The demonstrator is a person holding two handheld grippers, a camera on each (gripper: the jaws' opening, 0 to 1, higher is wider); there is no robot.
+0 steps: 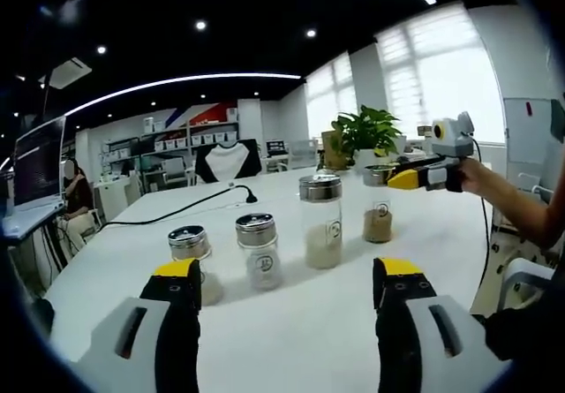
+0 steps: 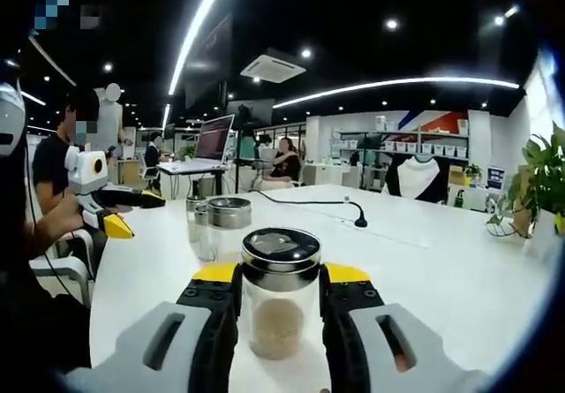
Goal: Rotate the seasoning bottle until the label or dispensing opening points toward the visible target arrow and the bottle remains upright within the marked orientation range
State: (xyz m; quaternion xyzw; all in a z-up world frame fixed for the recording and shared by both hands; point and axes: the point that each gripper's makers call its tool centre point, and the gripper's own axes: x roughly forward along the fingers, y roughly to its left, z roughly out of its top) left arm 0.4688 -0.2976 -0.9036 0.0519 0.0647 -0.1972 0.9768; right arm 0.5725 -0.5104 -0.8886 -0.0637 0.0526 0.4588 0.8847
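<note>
Right tongs [image 2: 281, 300] squeeze the seasoning bottle [image 2: 280, 293] near the counter [image 2: 459, 260] edge, standing straight. Left tongs [image 1: 287, 291] are spread wide, grasping nothing. No arrow can be seen, so the turning looks barely started.

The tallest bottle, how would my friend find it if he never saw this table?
Look at the big white table in the left gripper view, where four silver-lidded bottles stand in a row. The tallest bottle is third from the left, between a short white-filled bottle and the bottle held in the right gripper. It rises above all the others and holds pale powder only in its lower part.
</note>
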